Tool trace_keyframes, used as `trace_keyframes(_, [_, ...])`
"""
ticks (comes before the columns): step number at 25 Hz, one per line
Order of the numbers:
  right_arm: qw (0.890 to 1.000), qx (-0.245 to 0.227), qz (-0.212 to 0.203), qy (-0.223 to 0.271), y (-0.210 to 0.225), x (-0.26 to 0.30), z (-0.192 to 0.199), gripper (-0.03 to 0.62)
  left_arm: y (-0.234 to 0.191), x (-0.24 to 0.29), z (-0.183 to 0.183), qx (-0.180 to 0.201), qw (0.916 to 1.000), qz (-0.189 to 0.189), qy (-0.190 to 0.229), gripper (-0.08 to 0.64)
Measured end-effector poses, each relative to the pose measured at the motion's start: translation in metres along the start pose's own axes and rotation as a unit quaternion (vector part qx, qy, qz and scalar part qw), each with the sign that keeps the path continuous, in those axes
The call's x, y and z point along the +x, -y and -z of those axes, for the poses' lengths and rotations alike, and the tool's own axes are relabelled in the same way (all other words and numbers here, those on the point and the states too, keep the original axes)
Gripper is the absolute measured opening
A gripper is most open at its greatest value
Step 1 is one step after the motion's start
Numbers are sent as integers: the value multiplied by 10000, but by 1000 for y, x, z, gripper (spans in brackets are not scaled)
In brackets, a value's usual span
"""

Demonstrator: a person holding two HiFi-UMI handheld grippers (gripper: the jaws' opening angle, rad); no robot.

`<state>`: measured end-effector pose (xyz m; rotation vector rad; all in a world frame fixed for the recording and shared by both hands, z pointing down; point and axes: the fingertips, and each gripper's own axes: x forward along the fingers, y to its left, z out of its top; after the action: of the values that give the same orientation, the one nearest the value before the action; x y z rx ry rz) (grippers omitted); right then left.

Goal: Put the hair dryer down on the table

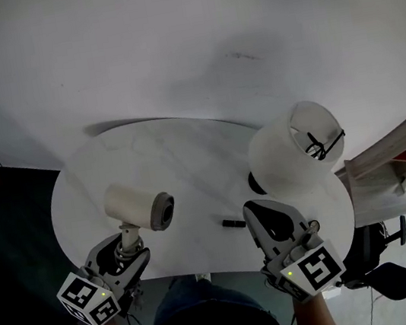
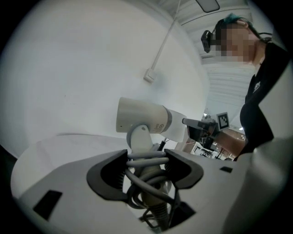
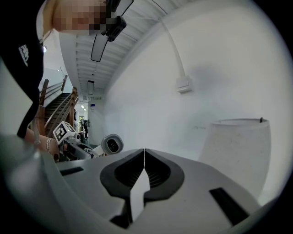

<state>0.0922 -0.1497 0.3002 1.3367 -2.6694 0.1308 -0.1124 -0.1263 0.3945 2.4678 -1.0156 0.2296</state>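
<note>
The cream-white hair dryer with the grey nozzle end (image 1: 137,206) sits at the lower left of the head view. It's upright, with the barrel over the near-left part of the round white marble desk (image 1: 186,153) and apparently not touching it yet. Your left claw (image 1: 129,249) is clamped on the handle, with the grey cord wound round it right where the pads bite. Your right claw (image 1: 267,216) is closed on nothing, parked at the lower right.

To set it down well, I'd tip the barrel over sideways and lower it until the body is lying flat on that bare patch in front of you, and only then let the claw open. If you release while it's upright it'll probably topple and roll. Watch the coiled cord too, since it could snag a pad as you pull away. Also keep clear of the small black thing (image 1: 233,223) mid-desk and the white lampshade-like cone (image 1: 287,155) on the right.
</note>
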Motion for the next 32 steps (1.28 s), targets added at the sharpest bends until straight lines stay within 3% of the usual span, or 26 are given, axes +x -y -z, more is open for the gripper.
trace_keyframes(11, [9984,-3,516,-232,7,16,0,18,-17,26,-5,376,9954,687,-550,265])
trace_keyframes(22, [9942,188,988,-378,17,9,17,18,-28,49,17,193,9905,1005,-919,265])
trace_keyframes(32, [9908,436,1151,-554,15,-3,34,18,-22,70,41,423,9830,1117,-1391,265])
